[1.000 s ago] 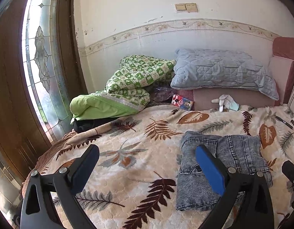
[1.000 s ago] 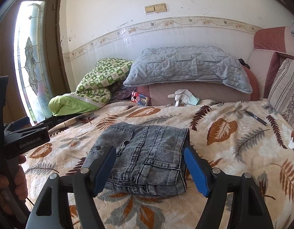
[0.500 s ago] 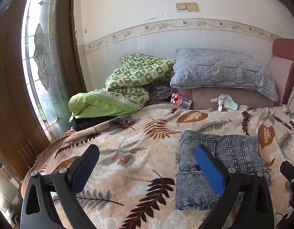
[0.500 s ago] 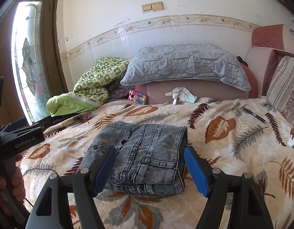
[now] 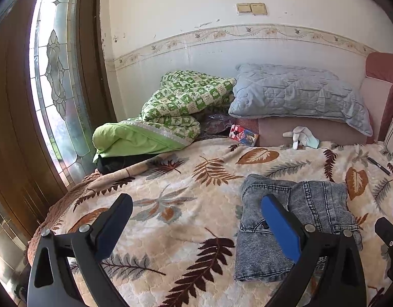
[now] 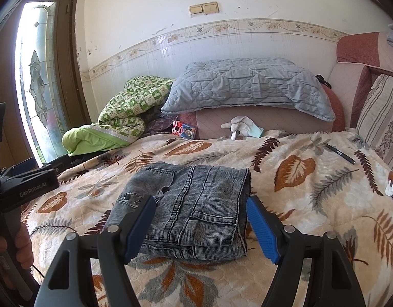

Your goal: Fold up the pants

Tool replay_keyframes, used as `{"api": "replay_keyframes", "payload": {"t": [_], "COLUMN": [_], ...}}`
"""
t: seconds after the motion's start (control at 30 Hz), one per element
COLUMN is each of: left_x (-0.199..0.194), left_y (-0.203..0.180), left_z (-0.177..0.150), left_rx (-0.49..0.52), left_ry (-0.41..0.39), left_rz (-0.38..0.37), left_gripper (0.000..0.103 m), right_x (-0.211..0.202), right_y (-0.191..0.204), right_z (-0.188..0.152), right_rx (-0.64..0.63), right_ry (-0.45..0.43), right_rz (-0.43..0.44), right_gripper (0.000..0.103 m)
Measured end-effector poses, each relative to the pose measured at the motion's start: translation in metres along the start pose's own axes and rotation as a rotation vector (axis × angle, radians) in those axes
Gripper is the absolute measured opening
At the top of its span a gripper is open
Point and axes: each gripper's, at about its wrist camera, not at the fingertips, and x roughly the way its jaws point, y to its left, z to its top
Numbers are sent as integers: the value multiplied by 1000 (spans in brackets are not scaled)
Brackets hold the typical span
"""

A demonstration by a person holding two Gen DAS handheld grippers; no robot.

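Folded grey pants on the bed, both tongs, left and right, spread wide and empty near the pants, maybe a small box behind the pants

folded denim pants: washed grey-black
leaf-print blanket: cream, brown and grey leaves
checked quilt: green and white
quilted pillow: pale blue-grey

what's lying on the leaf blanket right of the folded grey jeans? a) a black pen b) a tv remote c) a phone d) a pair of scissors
a: a slim black pen lies on the leaf-patterned blanket, apart from the folded grey denim jeans.
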Motion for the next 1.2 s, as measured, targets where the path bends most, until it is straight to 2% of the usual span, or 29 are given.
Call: {"api": "replay_keyframes", "payload": {"t": [0.43,1.2], "left_x": [0,-12], "left_y": [0,2], "left_z": [0,4], "left_rx": [5,-7], "left_ry": [4,-37], "left_rz": [-3,-34], "left_gripper": [101,101], "right_x": [3,4], "right_y": [0,1], "right_z": [-2,-3], "right_rx": [-5,-10], "right_ry": [7,1], "right_rz": [-4,0], "right_gripper": [77,77]}}
